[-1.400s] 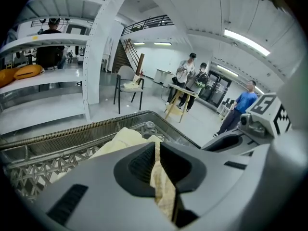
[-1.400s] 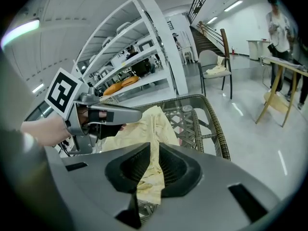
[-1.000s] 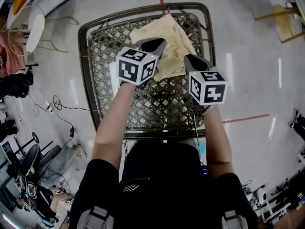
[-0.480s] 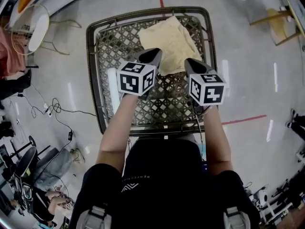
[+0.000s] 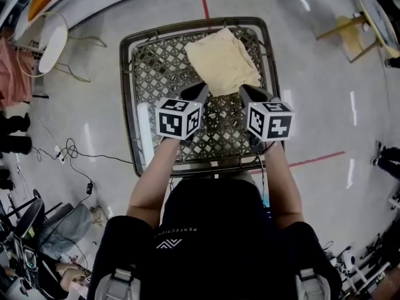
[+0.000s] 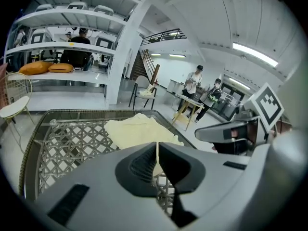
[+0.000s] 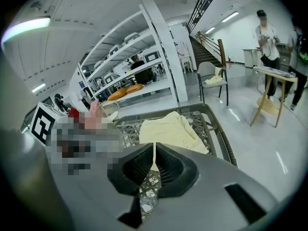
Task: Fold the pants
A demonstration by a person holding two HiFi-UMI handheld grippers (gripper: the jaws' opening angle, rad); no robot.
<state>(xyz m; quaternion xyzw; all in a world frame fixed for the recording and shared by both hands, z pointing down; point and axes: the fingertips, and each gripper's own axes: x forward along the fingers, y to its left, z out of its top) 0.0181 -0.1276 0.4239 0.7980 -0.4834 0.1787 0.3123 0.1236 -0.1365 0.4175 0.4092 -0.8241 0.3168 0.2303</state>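
Two grippers, one pair of pants, one table.

Head view: the grey glossy floor has red tape lines on it. One dark metal table has a lattice top. One pale yellow pair of pants lies folded flat on the far right part of that top. One white round chair stands at the upper left, and cables trail on the floor to the left. The left gripper and right gripper sit side by side over the table, each with one marker cube. Their tips are near the pants' near edge, but contact can't be told from here.

Left gripper view: the white room has long wall shelves, with two orange cushions on the lower one. Stairs are behind, and one chair stands on the floor. Two people stand by a wooden trestle table. The pants lie ahead on the lattice. The left gripper has its jaws pressed together with only a thin slit between them. There is no cloth in them.

Right gripper view: the same shelves and one chair show. One person stands at the trestle table. The pants lie ahead, towards the table's far rim. The right gripper has its jaws closed tight and empty, and bare lattice shows under them.
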